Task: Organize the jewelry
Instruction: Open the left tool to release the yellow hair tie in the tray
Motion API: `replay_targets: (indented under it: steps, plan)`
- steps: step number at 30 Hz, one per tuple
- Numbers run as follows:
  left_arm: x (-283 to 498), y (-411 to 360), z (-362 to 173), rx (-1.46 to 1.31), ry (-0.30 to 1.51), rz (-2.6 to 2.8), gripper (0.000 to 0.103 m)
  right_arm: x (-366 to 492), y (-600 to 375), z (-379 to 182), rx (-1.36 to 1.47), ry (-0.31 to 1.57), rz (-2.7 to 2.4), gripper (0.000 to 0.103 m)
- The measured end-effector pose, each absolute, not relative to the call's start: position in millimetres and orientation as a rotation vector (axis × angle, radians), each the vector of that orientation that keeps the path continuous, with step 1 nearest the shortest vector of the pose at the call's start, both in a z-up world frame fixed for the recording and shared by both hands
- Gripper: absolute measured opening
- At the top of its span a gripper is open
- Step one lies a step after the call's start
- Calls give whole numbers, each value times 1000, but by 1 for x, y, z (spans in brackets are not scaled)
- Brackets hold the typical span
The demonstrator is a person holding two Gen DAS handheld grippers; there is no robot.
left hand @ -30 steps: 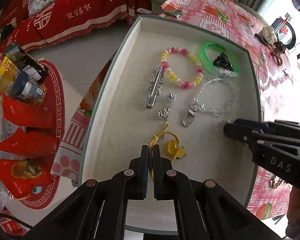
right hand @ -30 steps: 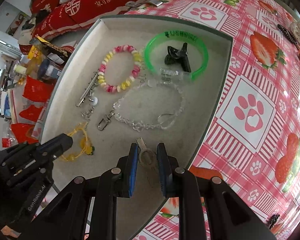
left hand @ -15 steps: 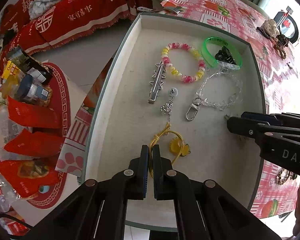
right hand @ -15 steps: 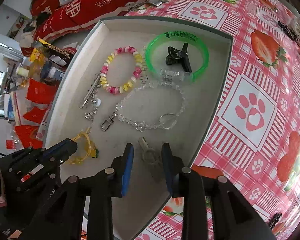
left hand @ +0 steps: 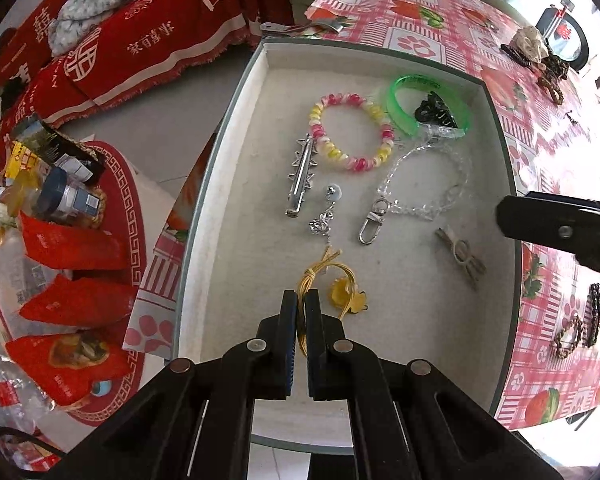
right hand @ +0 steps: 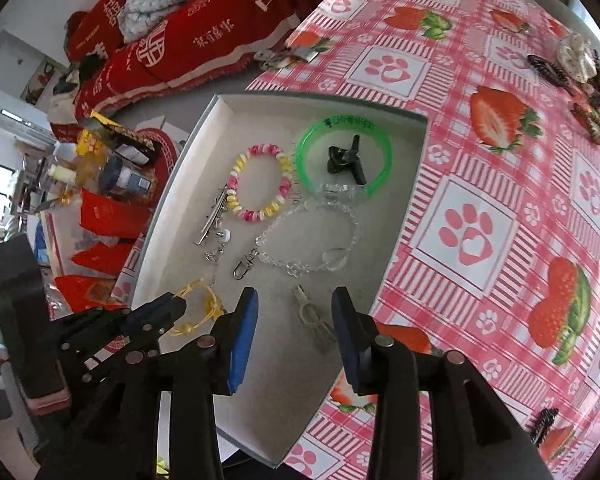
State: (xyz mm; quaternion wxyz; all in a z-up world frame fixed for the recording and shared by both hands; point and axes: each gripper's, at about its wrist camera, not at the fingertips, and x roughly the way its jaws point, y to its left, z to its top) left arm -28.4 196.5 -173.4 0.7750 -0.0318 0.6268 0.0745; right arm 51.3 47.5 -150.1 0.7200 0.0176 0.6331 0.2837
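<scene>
Released, the hair clip [right hand: 314, 322] lies lengthwise between the just-opening right claw [right hand: 296, 312].

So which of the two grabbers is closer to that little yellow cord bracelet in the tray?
Left. The left gripper is shut on the yellow cord bracelet. The right gripper hangs open above the beige hair clip, apart from the bracelet; its jaws have just been opening.

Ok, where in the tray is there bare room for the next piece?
Bare lining runs along the tray's left wall beside the star hair clip, and across the near end below the yellow cord bracelet. The far right corner, around the green bangle, is crowded.
</scene>
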Motion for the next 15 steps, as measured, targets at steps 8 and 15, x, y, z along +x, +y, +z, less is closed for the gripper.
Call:
replay_targets:
  steps: [8, 15]
  plan:
    - [-27, 188, -179, -49, 1389, 132, 10, 45, 19, -139, 66, 1396, 562, 43]
    - [-25, 190, -174, -57, 1388, 130, 10, 38, -17, -133, 100, 1400, 482, 43]
